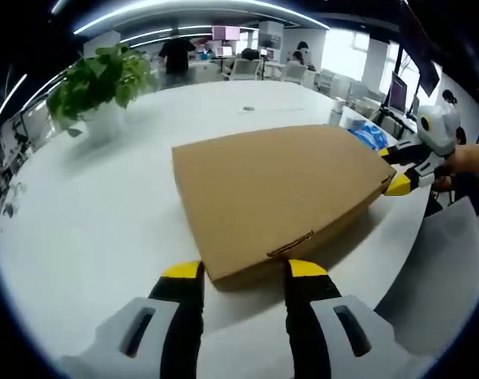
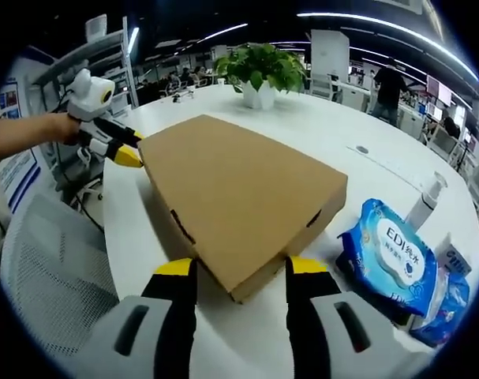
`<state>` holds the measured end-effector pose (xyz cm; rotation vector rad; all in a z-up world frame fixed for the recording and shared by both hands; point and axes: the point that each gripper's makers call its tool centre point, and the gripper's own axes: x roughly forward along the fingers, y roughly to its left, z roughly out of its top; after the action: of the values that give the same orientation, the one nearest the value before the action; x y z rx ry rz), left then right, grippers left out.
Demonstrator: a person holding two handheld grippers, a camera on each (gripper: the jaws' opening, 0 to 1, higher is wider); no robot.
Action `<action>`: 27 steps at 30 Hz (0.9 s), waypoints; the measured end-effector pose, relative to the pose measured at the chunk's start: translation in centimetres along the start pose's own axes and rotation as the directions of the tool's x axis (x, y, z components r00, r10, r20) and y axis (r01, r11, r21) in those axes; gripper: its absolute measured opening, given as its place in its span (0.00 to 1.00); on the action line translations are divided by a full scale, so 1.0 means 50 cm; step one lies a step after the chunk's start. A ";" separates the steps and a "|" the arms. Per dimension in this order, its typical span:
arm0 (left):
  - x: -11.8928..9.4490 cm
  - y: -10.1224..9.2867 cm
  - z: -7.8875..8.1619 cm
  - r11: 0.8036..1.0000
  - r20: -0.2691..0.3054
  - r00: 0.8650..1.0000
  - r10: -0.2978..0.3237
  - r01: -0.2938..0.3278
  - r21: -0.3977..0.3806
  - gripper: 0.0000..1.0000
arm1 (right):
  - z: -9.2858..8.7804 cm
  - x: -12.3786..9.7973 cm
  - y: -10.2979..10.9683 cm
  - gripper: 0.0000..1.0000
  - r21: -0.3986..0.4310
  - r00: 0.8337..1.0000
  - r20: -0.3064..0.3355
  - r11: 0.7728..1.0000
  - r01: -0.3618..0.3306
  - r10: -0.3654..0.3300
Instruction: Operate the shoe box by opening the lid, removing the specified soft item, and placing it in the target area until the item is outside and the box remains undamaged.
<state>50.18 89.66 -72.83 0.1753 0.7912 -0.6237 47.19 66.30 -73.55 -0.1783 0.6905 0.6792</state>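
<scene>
Closest up, left gripper [image 1: 244, 270] with fingers apart, one yellow tip on each side of a box [image 1: 271, 189] corner, maybe touching, hard to tell. Same for right gripper [image 2: 241, 266] at the far corner: fingers apart, nothing held, not squeezing the card. Flat brown box on a white table [image 1: 81, 213], lid [image 2: 231, 181] shut, small tab [image 1: 290, 246] tucked in at the long edge. No soft item to see yet, most likely hidden inside. Step in hand, by the look of it: opening the lid. To do it well, find the edge with the tab and slip one fingertip under it. Lift slow and easy, no yanking, no pinching hard, to keep from bending or ripping the thin card. Press the bottom down softly with the other gripper to stop the whole box from lifting or sliding. Swing the lid right back before reaching in. Nearby on the right gripper's side: blue pack of wipes [image 2: 389, 253] just beside the box, and a small bottle [image 2: 424, 201] behind it, easy to knock over. Far off on the table, a green plant [image 1: 101, 79], well out of the way. Grey chair [image 2: 50, 268] at the table edge. Plenty of bare table beyond the box for putting the item down.
</scene>
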 end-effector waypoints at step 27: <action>0.092 0.048 0.098 1.000 -0.015 1.000 0.002 -0.002 -0.003 0.39 | 0.057 0.059 -0.120 0.42 -0.005 1.000 -0.016 1.000 0.003 -0.003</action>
<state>57.03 87.68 -72.84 0.1780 0.8062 -0.6199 54.17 64.22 -73.62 -0.1895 0.7041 0.6773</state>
